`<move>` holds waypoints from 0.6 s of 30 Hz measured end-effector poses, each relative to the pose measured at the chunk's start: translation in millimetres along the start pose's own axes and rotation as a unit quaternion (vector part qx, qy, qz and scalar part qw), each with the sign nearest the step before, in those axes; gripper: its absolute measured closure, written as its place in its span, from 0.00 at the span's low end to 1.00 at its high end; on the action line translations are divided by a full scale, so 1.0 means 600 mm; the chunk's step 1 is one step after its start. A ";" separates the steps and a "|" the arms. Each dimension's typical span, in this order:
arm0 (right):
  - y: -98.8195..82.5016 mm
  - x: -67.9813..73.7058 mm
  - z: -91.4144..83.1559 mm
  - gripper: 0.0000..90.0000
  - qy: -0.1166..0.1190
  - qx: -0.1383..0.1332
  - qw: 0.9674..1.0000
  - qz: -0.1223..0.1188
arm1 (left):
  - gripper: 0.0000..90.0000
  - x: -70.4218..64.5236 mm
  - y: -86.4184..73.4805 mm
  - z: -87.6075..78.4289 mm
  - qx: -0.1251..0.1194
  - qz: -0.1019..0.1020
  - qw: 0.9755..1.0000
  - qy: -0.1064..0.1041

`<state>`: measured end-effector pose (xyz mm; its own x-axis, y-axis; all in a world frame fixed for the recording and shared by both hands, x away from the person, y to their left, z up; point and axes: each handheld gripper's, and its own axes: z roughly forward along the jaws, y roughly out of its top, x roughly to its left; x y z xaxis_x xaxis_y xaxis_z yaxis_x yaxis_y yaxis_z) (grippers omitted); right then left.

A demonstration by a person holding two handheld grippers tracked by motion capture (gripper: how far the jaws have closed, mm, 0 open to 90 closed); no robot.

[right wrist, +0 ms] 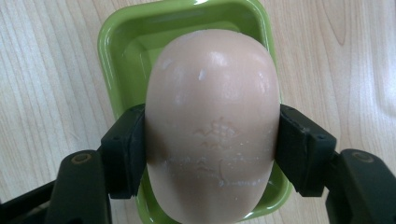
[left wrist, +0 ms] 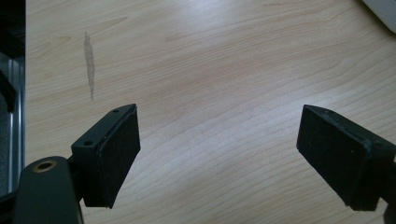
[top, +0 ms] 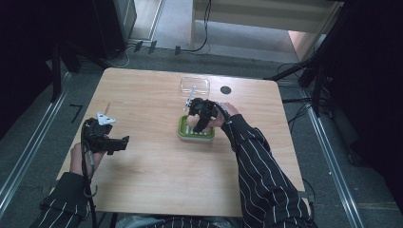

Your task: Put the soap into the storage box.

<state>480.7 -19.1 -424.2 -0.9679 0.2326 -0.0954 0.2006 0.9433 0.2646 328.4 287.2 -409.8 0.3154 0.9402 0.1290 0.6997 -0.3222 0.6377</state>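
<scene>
Already the right gripper [right wrist: 210, 154] clamps the pale pink oval soap bar [right wrist: 210, 121] above the green plastic soap dish [right wrist: 121, 46]; setting it down remains, the left gripper [left wrist: 219, 158] wide, empty.

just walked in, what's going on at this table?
A person works two handheld tools at a wooden table. The right tool is shut on a pinkish bar of soap, holding it right over the green soap dish; whether the bar touches the dish can't be told. The left tool hangs open over bare tabletop, holding nothing. A clear plastic lid lies behind the dish, near the table's far edge.
</scene>
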 end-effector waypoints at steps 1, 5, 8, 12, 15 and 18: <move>0.000 0.000 0.002 0.37 0.001 0.000 1.000 0.001 | 0.16 0.000 0.000 0.000 0.000 0.001 1.000 0.000; 0.001 0.000 0.006 0.37 0.002 0.003 1.000 -0.002 | 0.16 0.000 0.000 0.000 0.000 0.001 1.000 0.000; 0.001 0.000 0.012 0.37 0.005 0.003 1.000 -0.004 | 0.16 0.000 0.000 0.000 0.000 0.001 1.000 0.000; 0.003 0.001 0.018 0.37 0.008 0.002 1.000 -0.011 | 0.16 0.000 0.000 0.000 0.000 0.001 1.000 0.000; 0.004 0.001 0.023 0.37 0.009 0.004 1.000 -0.014 | 0.16 0.000 0.000 0.000 0.001 0.001 1.000 0.000; 0.005 0.001 0.026 0.37 0.013 0.002 1.000 -0.017 | 0.16 0.000 0.000 0.000 0.001 0.001 1.000 0.000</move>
<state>482.9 -12.4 -438.5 -0.9775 0.1951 -0.0800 0.1688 0.9515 0.2571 328.3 287.3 -409.9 0.3171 0.9395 0.1294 0.7005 -0.3240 0.6359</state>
